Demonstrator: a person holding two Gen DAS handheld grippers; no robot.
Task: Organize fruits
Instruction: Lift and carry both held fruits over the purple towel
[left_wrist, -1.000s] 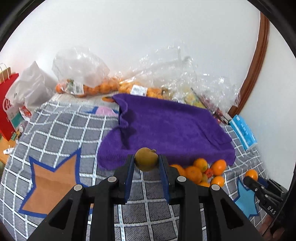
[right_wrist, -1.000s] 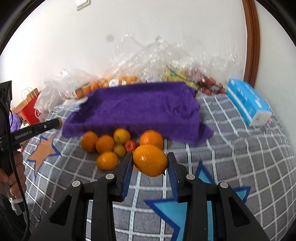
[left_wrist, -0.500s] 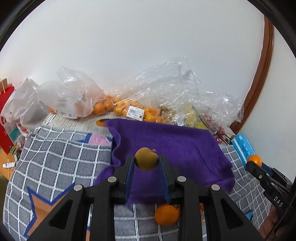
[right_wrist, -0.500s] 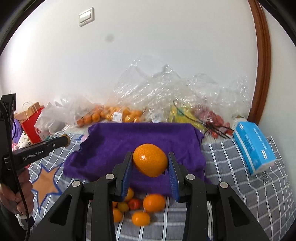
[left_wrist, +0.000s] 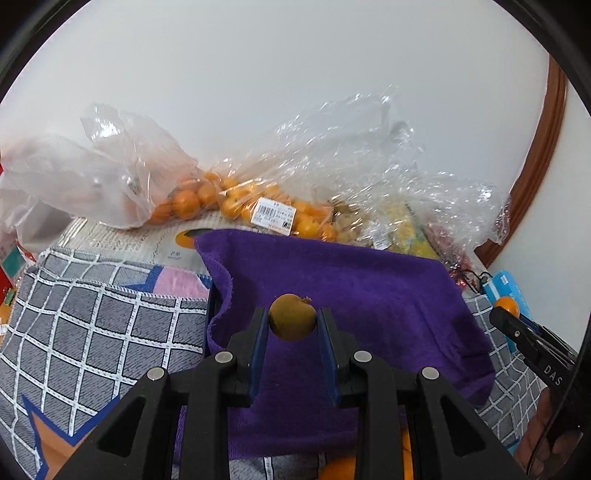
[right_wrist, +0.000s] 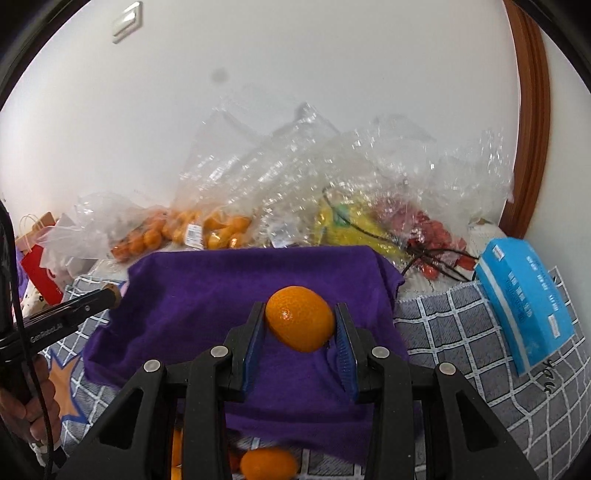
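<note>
My left gripper (left_wrist: 291, 321) is shut on a small brownish-yellow fruit (left_wrist: 291, 316) and hangs over the near left part of a purple towel (left_wrist: 369, 295). My right gripper (right_wrist: 300, 325) is shut on an orange tangerine (right_wrist: 300, 318) above the same purple towel (right_wrist: 229, 295). From the right wrist view the left gripper (right_wrist: 110, 293) shows as a black bar at the left with a hand under it. In the left wrist view the right gripper (left_wrist: 508, 314) enters at the right edge with its tangerine (left_wrist: 506, 304). Loose oranges (right_wrist: 267, 463) lie by the towel's near edge.
Clear plastic bags of small oranges (left_wrist: 229, 199), yellow fruit (right_wrist: 343, 225) and red fruit (right_wrist: 432, 232) line the wall behind the towel. A blue tissue pack (right_wrist: 524, 302) lies at the right on the grey checked cloth (left_wrist: 92, 325). A red paper bag (right_wrist: 38, 273) stands far left.
Both grippers moved forward over the purple towel, each still holding its fruit. The loose oranges that lay ahead of the fingers now sit beneath them at the bottom edge.
</note>
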